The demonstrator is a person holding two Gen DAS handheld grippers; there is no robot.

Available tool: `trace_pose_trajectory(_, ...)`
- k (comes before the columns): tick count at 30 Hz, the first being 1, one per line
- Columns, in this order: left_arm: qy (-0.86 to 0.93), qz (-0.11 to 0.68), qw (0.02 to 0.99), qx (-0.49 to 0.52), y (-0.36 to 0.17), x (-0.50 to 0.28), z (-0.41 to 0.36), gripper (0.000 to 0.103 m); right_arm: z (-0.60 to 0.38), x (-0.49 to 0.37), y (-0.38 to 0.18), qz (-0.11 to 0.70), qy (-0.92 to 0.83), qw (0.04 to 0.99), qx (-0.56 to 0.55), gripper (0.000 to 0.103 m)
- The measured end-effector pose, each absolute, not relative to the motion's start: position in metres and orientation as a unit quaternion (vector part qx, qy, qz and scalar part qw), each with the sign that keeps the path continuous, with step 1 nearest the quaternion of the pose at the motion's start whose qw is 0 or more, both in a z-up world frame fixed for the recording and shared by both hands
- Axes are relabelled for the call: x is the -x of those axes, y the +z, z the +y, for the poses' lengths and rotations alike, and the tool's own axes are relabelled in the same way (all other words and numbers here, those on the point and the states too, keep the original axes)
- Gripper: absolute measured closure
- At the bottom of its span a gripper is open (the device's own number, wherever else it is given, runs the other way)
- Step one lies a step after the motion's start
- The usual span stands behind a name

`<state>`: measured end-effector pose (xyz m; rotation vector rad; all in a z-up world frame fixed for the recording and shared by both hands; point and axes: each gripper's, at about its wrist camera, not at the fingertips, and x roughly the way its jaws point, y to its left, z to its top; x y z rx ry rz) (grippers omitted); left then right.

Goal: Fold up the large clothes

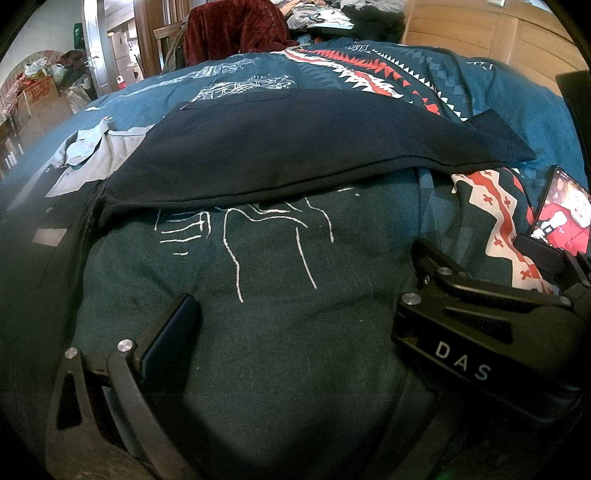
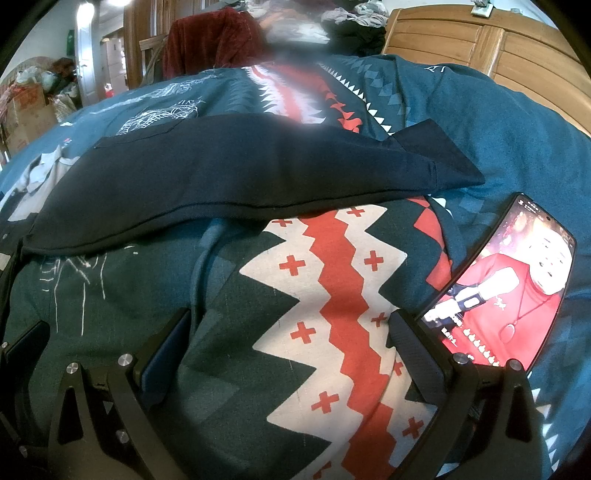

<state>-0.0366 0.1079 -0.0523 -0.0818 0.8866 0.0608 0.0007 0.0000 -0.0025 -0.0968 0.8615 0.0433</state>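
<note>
The dark navy garment [image 1: 295, 147] lies folded ahead of both grippers, untouched. The left gripper [image 1: 295, 299] and right gripper [image 2: 291, 325] hover with jaws spread above the patterned teal bed [image 2: 498, 147]. A phone [image 2: 517, 280] lies beside the right gripper.

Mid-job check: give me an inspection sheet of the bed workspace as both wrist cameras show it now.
Surface: bed with teal patterned bedspread, red and white zigzag band.
Job's things: dark navy garment lying flat across the bed, near hem facing the grippers, sleeve out to the right.
Clutter: grey shirt rumpled at the navy garment's left end; phone with lit screen at the right.
Grippers: left gripper and right gripper both open, low over the bedspread short of the hem, holding nothing.
Cables: nothing seen.
Surroundings: dark red garment on a chair, wooden cabinets, open door, boxes at the far left.
</note>
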Motion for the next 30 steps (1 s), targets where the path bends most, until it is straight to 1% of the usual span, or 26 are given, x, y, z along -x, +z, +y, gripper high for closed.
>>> trace_pose_trajectory(30, 0.032, 0.433, 0.900, 0.034, -0.0537, 0.0314, 0.1062, 0.000, 0.0015, 0.0012, -0.0009, 0.418, 0.021, 0.907, 0.046, 0.000)
